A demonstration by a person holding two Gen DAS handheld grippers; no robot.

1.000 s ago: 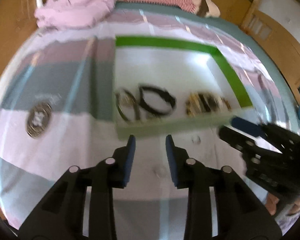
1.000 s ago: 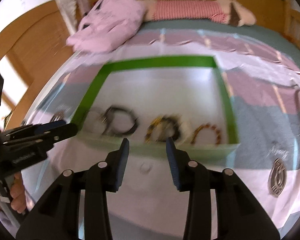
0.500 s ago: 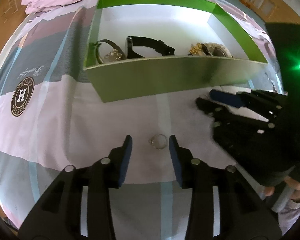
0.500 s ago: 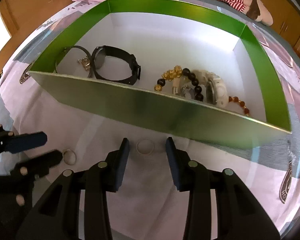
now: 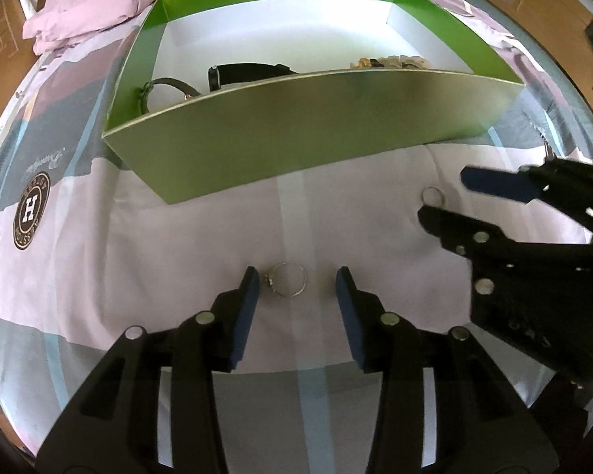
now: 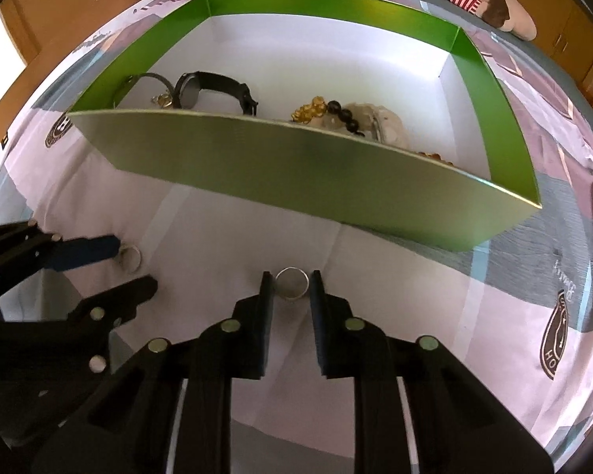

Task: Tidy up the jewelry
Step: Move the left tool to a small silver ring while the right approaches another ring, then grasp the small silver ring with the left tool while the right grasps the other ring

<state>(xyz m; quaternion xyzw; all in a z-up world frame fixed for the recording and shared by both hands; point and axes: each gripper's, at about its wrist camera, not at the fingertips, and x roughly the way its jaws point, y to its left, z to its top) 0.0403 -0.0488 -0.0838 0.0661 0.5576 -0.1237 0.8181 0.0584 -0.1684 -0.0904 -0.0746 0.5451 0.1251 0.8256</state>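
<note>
The green box's [image 6: 296, 170] near wall hides part of the jewelry inside. Two rings lie on the bedsheet [image 5: 178, 276] — the left claw [image 5: 296, 282] spread around one ring [image 5: 289, 279], the right claw [image 6: 291, 284] narrowed around the plain ring [image 6: 292, 283], contact unclear.

Both tools are matte black plastic. The left gripper [image 5: 297, 282] has two angular fingers lined with blue pads [image 5: 244, 318] on their inner faces, and round silver screw heads [image 5: 204, 318] dot the linkage arms. The right gripper [image 6: 291, 290] has the same black build, with darker inner pads [image 6: 265, 324] and matching silver screws [image 6: 228, 326] along its arms.
</note>
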